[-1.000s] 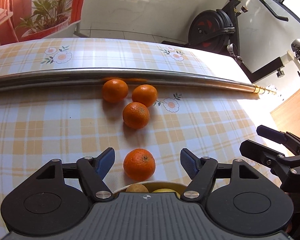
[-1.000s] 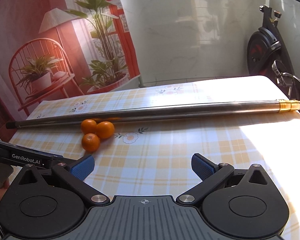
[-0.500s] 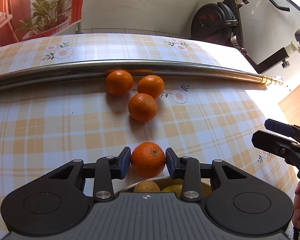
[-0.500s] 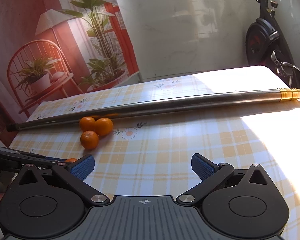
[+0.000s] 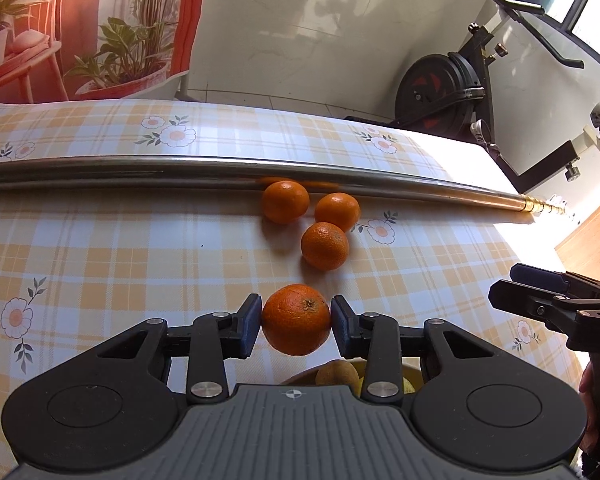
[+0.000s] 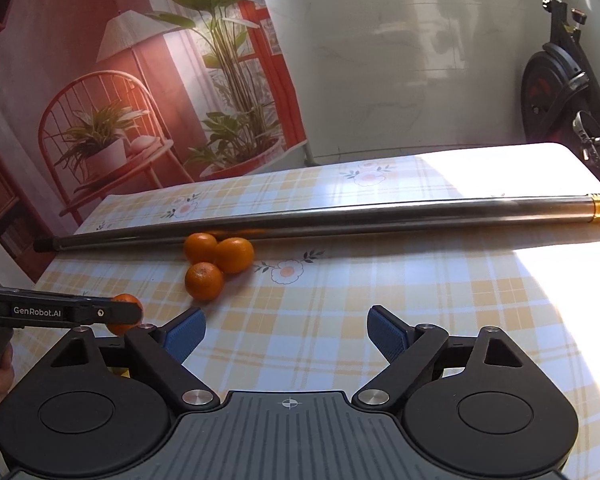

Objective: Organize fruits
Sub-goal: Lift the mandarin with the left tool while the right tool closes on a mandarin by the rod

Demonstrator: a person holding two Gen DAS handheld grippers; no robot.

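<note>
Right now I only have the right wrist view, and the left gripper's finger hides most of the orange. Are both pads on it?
Observer: Yes. In the left wrist view the left gripper has one blue pad against each side of the orange.
Operator: Anything under it to drop into?
Observer: Just below the orange there is a brownish-yellow fruit with a yellow fruit beside it. The gripper body covers most of both, so I cannot tell what holds them.

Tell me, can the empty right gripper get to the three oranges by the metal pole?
Probably yes: the right gripper is open, and only bare tablecloth lies between it and the three oranges.
</note>
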